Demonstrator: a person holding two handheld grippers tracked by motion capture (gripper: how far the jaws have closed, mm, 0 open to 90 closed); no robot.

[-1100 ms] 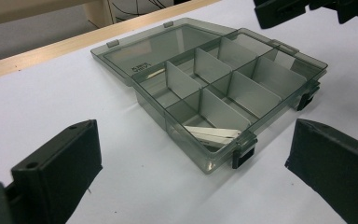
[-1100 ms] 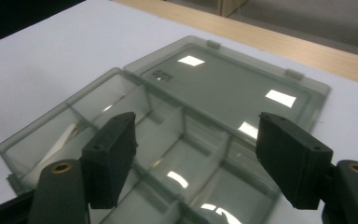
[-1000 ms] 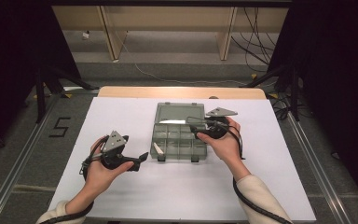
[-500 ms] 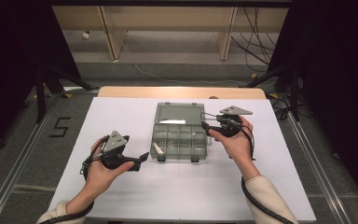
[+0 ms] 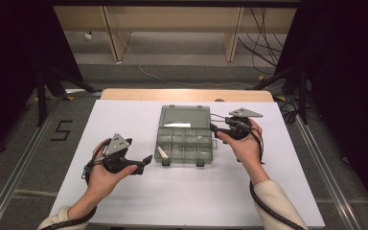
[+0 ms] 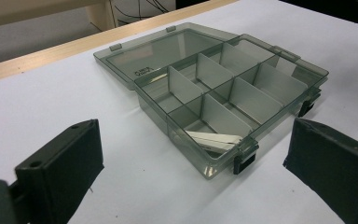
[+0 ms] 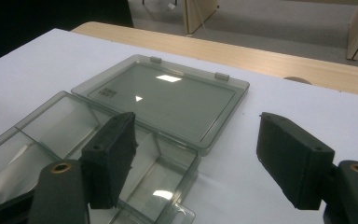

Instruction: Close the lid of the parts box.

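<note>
Having been drawn back off the box (image 5: 184, 136), the right gripper (image 5: 214, 128) is held beside it, jaws spread and empty; lid opening seems finished.

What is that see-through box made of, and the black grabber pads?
The box looks like smoky, glossy clear plastic: the table shows through it and its open lid mirrors the lights. The left gripper pads look like matte black rubber or foam, dull with no shine; which, I cannot tell.
</note>
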